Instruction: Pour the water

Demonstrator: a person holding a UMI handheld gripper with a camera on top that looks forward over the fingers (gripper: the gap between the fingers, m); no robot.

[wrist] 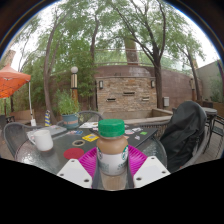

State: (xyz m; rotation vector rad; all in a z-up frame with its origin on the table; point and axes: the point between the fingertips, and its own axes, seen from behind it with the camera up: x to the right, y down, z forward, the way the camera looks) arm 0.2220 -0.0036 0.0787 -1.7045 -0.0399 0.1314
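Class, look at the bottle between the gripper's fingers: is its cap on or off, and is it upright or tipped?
Capped and upright: the bottle stands vertical between the fingers, green cap on top.

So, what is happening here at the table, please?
A handheld gripper has its jaws closed on a bottle with a green cap, holding it upright above an outdoor table. A white mug stands on the table beyond the jaws and off to one side. A dark backpack sits at the other side. No pouring is happening yet.
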